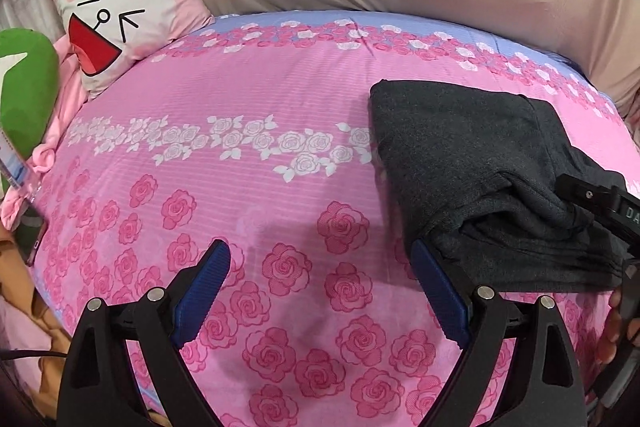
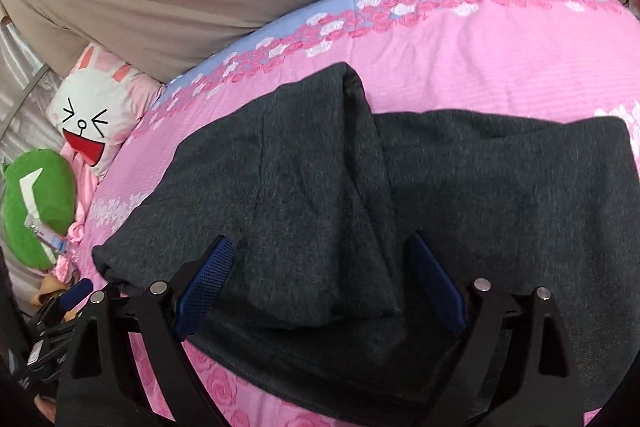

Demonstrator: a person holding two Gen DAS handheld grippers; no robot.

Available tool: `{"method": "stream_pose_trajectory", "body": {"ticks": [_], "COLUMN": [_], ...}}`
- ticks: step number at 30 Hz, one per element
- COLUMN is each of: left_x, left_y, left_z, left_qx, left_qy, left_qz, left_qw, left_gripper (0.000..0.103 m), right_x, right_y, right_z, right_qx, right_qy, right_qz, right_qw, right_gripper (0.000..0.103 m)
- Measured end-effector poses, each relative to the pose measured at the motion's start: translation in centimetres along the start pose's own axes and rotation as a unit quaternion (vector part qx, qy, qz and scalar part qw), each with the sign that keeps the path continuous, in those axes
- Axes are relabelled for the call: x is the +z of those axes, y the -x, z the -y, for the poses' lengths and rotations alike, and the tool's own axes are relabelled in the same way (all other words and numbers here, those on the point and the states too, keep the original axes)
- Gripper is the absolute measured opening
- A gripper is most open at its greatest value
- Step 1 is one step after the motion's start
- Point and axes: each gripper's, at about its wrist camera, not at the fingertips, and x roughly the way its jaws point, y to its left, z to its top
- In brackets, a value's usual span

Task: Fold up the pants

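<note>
The right gripper (image 2: 320, 267) has its fingers spread wide over the folded dark pants (image 2: 400, 187), gripping nothing. The left gripper (image 1: 320, 271), fingers apart and empty, hangs just left of the pants on the bed (image 1: 240, 115).

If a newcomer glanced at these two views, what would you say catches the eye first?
The pink rose-printed bedsheet fills both views, with the dark grey knit pants lying partly folded on it under the open right claw. At the far left corner sit a white bunny-face cushion with a red mouth and a green plush toy.
</note>
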Motion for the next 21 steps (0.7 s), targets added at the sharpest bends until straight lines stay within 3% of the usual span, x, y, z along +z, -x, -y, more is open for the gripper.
{"method": "stream_pose_trajectory", "body": {"ticks": [1,2,4,6,10,14,18,21], "left_x": [0.0,-0.1,-0.2,-0.2,-0.2,0.1,0.4,0.5], "left_y": [0.0,-0.1,-0.1,-0.2,-0.1,1.0,3.2,4.3], "left_z": [0.0,0.1,0.1,0.1,-0.2,-0.8,-1.0,-0.4], "left_qx": [-0.002,-0.003,-0.007,-0.012,-0.018,-0.038,-0.061,-0.070], "left_qy": [-0.001,-0.002,-0.001,-0.001,0.007,0.024,0.022,0.013], "left_qz": [0.001,0.001,0.001,-0.001,-0.006,-0.007,0.009,0.024], "left_qw": [1.0000,1.0000,1.0000,0.9999,0.9998,0.9990,0.9979,0.9972], "left_gripper": [0.090,0.090,0.090,0.090,0.090,0.090,0.090,0.090], "right_x": [0.0,0.0,0.0,0.3,2.3,5.2,5.4,3.7], "right_y": [0.0,-0.1,0.0,0.8,2.7,7.6,13.9,15.7], "right_z": [0.0,-0.1,-0.3,-0.5,-2.2,-5.8,-5.8,-1.7], "right_qx": [0.006,0.009,0.013,0.034,0.088,0.123,0.092,0.011], "right_qy": [-0.002,-0.002,0.003,-0.004,-0.001,0.044,0.090,0.082], "right_qz": [0.001,-0.002,-0.001,0.002,0.021,0.085,0.164,0.177], "right_qw": [1.000,1.000,1.000,0.999,0.996,0.988,0.978,0.981], "right_gripper": [0.082,0.064,0.048,0.023,0.017,0.015,0.015,0.015]}}
